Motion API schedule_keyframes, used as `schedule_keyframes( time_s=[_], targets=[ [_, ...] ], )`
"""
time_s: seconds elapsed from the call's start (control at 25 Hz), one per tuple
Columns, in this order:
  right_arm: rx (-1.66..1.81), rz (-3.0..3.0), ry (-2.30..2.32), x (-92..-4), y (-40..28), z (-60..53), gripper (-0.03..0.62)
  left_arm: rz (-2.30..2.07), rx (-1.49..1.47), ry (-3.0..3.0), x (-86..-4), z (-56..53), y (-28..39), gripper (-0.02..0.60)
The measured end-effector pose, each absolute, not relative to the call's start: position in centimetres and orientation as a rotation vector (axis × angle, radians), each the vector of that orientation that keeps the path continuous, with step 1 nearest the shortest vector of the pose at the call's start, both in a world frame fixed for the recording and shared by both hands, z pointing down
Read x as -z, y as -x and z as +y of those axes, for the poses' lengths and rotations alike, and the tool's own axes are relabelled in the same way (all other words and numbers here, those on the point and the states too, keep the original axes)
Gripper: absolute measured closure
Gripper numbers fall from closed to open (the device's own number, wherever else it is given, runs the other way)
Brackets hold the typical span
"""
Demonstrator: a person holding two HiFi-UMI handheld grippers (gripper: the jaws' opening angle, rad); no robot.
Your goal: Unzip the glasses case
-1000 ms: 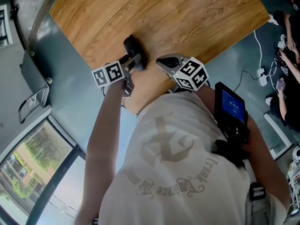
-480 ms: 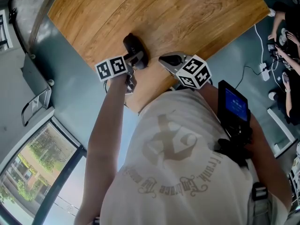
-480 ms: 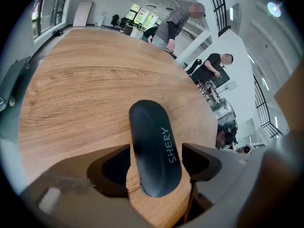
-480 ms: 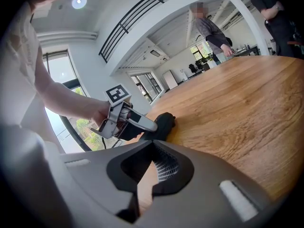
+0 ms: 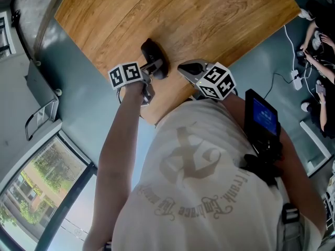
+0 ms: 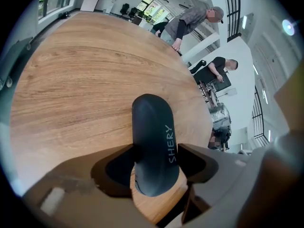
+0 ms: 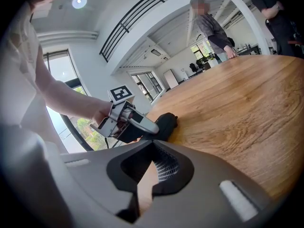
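Left gripper had eased down, jaws just closing onto the near end of the glasses case, which lay lengthwise away from them on the worktop, with the right gripper clenched empty, farther off.

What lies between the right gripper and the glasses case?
Ahead of the right gripper, bare table, in the head view; then, beside the glasses case, a jaw of the left gripper, whose jaws have just been closing with it between them.
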State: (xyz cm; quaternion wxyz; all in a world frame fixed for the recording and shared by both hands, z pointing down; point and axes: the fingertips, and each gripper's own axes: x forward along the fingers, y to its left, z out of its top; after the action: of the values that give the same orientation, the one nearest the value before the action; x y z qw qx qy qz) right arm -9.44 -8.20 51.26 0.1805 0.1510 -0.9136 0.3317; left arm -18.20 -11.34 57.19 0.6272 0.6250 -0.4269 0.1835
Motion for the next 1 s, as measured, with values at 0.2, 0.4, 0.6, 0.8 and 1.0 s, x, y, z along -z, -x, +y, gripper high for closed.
schedule_keyframes(
  time_s=[0.2,0.4,0.6,0.8,1.0],
  targets=[
    [-0.916,-2.57,-0.391,-51.7,9.7,-7.5,0.586,-1.001,-0.388,-1.416,-57.4,-9.8,17.6,0.284],
    [-0.688,-2.513,-0.288,-53.8,9.3,-4.9,0.586,-1.045,-0.315,-1.359,-58.1,-7.9,16.8,0.287],
    [-0.466,-2.466,-0.162,-54.9,9.8,-1.3,0.586,-1.041,-0.206,-1.297,-57.9,-6.6,15.7,0.29],
    [-0.323,-2.415,-0.118,-55.2,10.6,1.6,0.544,-1.04,-0.18,-1.278,-56.5,-5.1,15.2,0.291],
    [-0.239,-2.371,-0.143,-56.0,10.5,1.7,0.526,-1.031,-0.1,-1.224,-55.8,-5.4,15.0,0.291]
  ],
)
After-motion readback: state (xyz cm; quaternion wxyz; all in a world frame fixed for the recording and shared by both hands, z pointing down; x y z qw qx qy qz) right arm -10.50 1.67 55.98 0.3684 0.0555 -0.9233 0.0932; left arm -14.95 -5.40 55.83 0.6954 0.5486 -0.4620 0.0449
